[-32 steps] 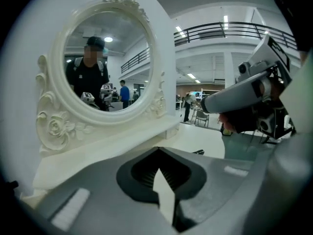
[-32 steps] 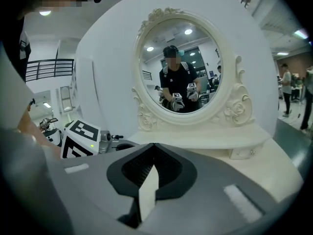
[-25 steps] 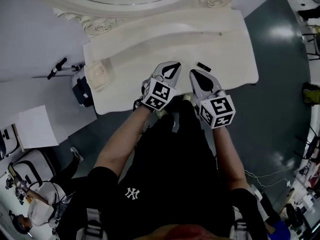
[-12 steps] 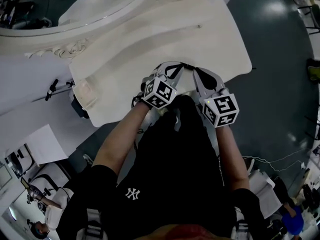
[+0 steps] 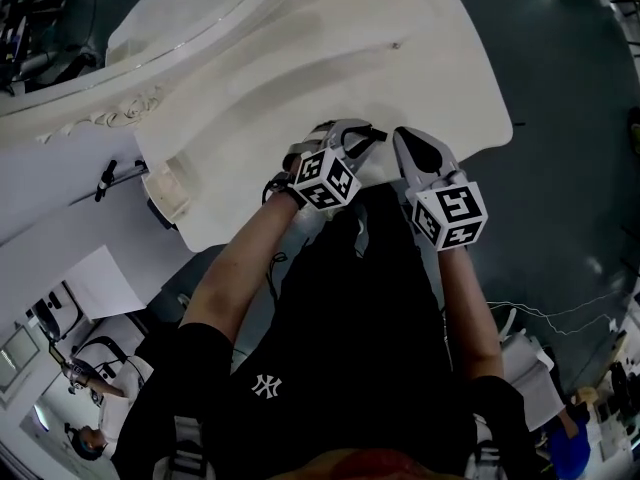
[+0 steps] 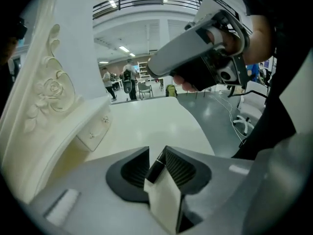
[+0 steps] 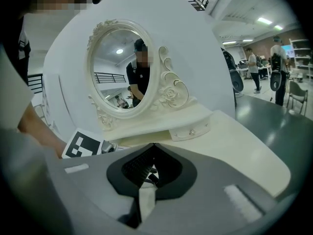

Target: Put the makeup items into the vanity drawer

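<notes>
Left tongs (image 6: 157, 153) clamp a slim black cosmetic tube (image 6: 155, 169). Right tongs (image 7: 152, 147) pressed together, empty. Small cream vanity drawer (image 7: 190, 129) protrudes slightly, interior unseen.

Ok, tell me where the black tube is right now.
In the left gripper view, the black tube is pinched between the jaws of the left gripper, held over the front part of the white vanity top.

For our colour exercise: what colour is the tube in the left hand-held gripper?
The tube is black; see the left gripper view.
</notes>
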`<state>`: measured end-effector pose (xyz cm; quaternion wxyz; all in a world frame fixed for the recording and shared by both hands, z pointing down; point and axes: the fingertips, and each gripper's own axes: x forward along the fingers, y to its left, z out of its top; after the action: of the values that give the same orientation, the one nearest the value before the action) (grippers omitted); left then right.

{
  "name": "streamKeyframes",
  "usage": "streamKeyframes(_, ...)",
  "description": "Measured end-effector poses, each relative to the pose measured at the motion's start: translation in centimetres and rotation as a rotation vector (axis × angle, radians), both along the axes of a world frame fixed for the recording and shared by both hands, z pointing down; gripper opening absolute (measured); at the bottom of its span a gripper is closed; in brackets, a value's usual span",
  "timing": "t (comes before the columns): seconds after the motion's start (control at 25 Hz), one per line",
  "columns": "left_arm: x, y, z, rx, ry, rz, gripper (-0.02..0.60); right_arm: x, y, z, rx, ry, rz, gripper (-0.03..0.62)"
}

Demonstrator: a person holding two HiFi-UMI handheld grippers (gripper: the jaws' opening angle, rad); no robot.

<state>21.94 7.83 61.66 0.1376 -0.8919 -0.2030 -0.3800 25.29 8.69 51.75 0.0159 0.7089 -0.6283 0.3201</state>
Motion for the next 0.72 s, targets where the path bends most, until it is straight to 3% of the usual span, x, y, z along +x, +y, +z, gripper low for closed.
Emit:
streamKeyframes(0.4,0.2,0.8,2.7,0.053,-0.098,0.167,0.14,1.2,-0.7,1.3,-0.009,-0.024,0.0,0.021)
streamKeyframes(0.72,0.4,1.1,4.2,0.036,-0.176,0.213,0.138,1.8,-0.5,1.6,-0.017,-0.029,0.002,0.021)
